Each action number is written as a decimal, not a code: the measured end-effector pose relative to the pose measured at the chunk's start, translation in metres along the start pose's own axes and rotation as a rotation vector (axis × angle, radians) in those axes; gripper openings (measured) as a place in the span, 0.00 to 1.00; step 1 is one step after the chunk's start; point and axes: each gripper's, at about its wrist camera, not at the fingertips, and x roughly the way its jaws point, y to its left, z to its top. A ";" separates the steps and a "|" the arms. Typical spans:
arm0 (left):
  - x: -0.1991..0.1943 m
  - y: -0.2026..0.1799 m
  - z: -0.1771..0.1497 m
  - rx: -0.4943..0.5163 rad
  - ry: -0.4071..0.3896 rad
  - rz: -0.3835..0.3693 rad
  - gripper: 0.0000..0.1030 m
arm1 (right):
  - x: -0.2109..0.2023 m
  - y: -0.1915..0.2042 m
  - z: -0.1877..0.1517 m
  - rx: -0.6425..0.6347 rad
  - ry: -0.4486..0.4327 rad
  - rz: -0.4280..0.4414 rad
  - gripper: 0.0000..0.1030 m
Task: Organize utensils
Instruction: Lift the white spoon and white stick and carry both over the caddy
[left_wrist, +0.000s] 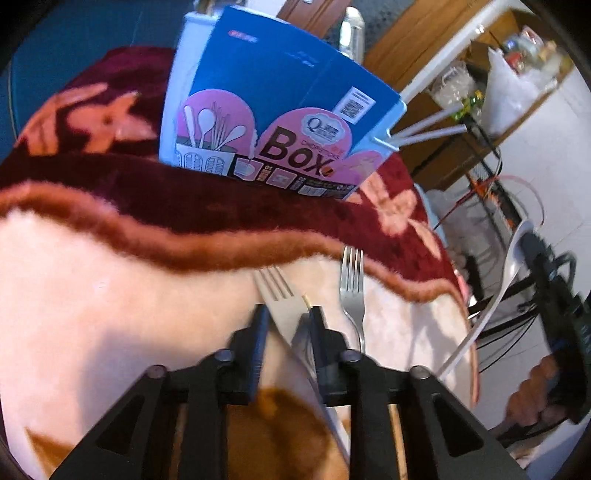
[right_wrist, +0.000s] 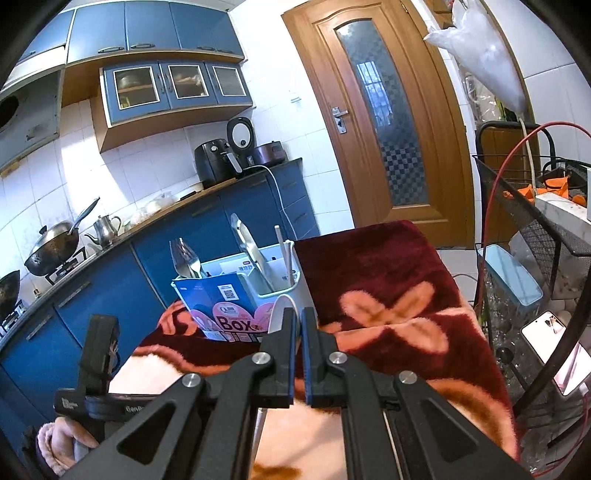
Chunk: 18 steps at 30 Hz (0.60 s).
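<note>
A plush maroon-and-cream flowered blanket (left_wrist: 92, 280) covers the table; at its far side stands the pale blue plastic utensil caddy (right_wrist: 280, 284), wrapped in blue "Box" packaging and already holding a spoon, a knife and a stick-like utensil. The right gripper (right_wrist: 298, 314), jaws closed, holds a white plastic spoon (right_wrist: 279, 314) aimed at the caddy just beyond. Nearer, the left gripper (left_wrist: 286, 314) is nearly closed on one steel fork (left_wrist: 282, 299), tines pointing away; a second steel fork (left_wrist: 352, 288) lies just right, parallel.
</note>
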 end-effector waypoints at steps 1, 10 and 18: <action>0.001 0.002 0.000 -0.016 0.004 -0.022 0.13 | 0.001 -0.001 0.000 0.002 0.003 0.000 0.04; -0.006 -0.005 -0.005 -0.016 -0.052 -0.090 0.04 | 0.008 -0.006 -0.005 0.013 0.020 0.009 0.04; -0.050 -0.015 -0.003 0.055 -0.254 -0.009 0.03 | 0.003 -0.001 -0.006 0.002 -0.009 0.000 0.04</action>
